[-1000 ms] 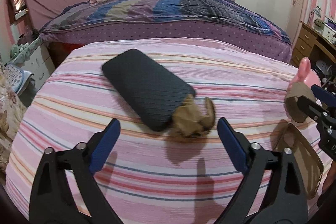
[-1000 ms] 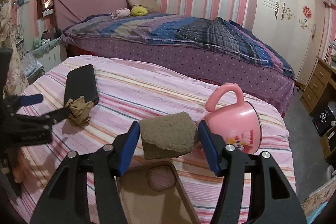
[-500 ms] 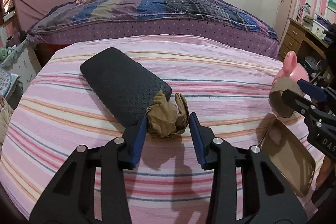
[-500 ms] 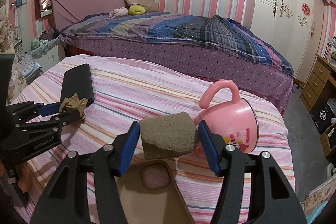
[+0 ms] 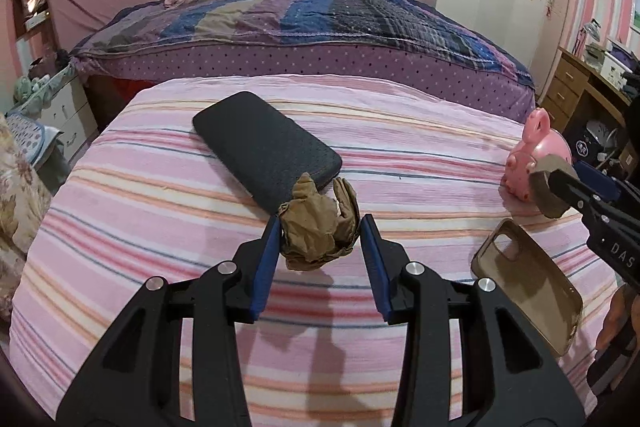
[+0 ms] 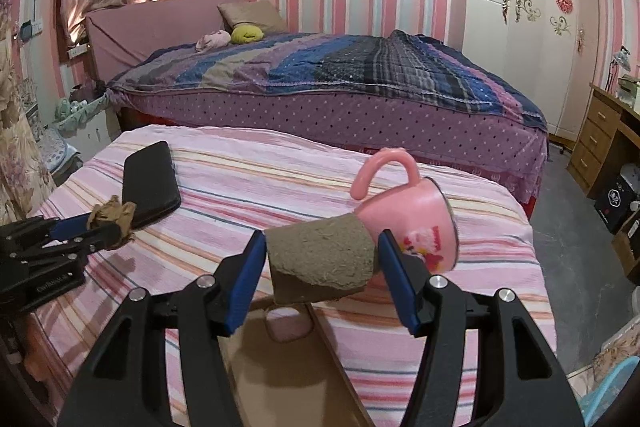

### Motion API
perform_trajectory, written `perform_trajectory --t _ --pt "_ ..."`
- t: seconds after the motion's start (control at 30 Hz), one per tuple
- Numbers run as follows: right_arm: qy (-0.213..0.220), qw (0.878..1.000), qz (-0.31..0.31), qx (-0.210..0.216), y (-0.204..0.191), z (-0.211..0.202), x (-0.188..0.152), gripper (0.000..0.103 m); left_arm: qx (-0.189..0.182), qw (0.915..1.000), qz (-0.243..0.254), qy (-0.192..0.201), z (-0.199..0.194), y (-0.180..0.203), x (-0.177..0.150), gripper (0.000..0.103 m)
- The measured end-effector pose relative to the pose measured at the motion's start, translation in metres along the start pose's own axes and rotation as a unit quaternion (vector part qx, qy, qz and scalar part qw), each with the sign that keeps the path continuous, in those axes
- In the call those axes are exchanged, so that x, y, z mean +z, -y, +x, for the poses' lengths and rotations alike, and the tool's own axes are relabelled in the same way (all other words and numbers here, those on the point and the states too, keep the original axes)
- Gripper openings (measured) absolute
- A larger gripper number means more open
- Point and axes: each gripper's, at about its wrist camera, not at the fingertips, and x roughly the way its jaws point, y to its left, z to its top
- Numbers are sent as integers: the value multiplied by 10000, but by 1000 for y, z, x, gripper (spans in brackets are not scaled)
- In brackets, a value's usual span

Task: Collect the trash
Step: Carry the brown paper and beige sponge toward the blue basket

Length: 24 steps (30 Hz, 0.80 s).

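My left gripper (image 5: 320, 235) is shut on a crumpled brown paper wad (image 5: 318, 233), held just above the pink striped cloth (image 5: 160, 195) near the corner of a black phone (image 5: 266, 151). The same wad (image 6: 110, 217) shows in the right wrist view at the far left, in the left gripper (image 6: 104, 225). My right gripper (image 6: 322, 251) is shut on a torn grey-brown cardboard piece (image 6: 320, 255), lifted above a clear phone case (image 6: 280, 367). From the left wrist view that cardboard piece (image 5: 548, 193) sits at the right edge.
A pink mug (image 6: 408, 215) lies on its side just behind the cardboard piece. The phone case (image 5: 528, 287) lies near the cloth's right edge. A bed with a striped quilt (image 5: 300, 23) stands behind. A wooden desk (image 6: 608, 131) is at the right.
My left gripper closed from wide open onto the paper wad and lifted it slightly off the cloth. The right gripper kept its hold on the cardboard piece and drifted a little.
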Motion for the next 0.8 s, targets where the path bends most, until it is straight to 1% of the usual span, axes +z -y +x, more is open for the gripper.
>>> perform_trajectory --t 0.23,0.6,0.8 --pt "31 10000 -81 -39 -1 -5 -2 57 67 9999 33 95 -15 1 -5 40" --pt "84 9998 -140 -69 3 -23 -5 57 98 9999 85 109 -29 8 -13 40" --pt "146 9998 -118 -119 13 -50 -10 57 125 9998 102 147 -42 18 -22 40"
